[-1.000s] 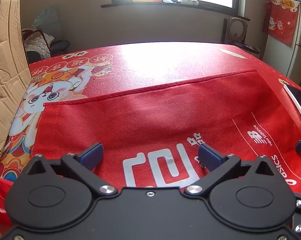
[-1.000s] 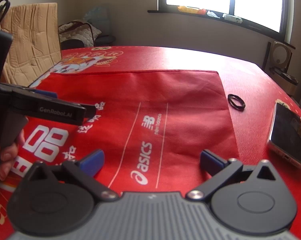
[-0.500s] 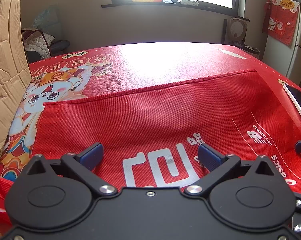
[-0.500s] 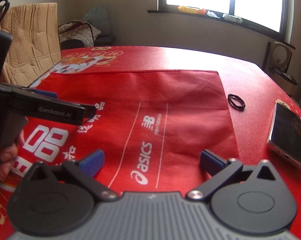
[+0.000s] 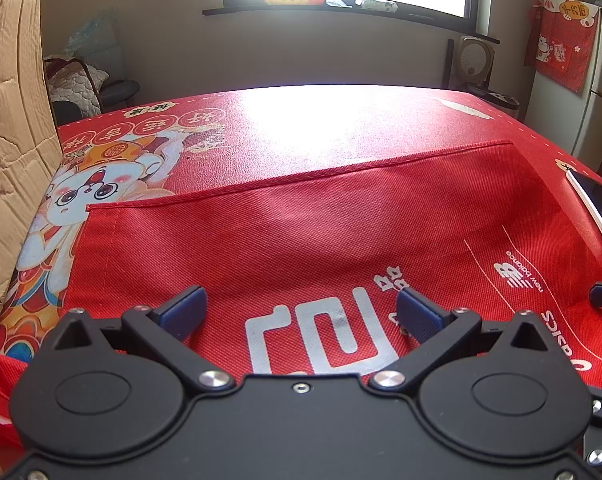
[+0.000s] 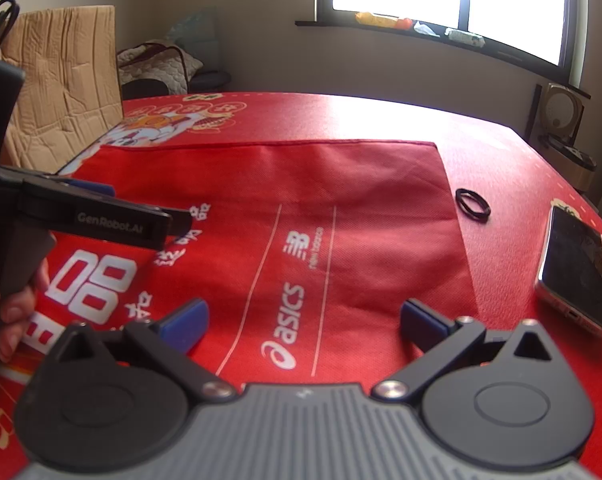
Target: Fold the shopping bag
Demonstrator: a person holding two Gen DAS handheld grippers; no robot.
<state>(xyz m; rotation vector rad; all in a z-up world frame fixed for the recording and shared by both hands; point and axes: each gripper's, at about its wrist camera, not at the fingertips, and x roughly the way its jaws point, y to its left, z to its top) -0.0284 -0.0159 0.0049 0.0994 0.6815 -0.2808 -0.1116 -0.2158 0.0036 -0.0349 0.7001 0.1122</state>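
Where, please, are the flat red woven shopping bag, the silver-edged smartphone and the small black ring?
Red woven shopping bag [image 6: 341,200]: right wrist view, plain upper panel.
Silver-edged smartphone [image 6: 577,266]: right wrist view, dark screen.
Small black ring [image 6: 482,202]: right wrist view, right rim.

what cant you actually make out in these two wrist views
- Shopping bag near edge: hidden in both wrist views behind each gripper's own body.
- Bag handles: only a red fold at the left wrist view's lower left corner; cannot tell what it is.
- Phone: cut by the right edge in the left wrist view.
- Left gripper, right gripper: jaws wide apart; contact with the bag cannot be told.
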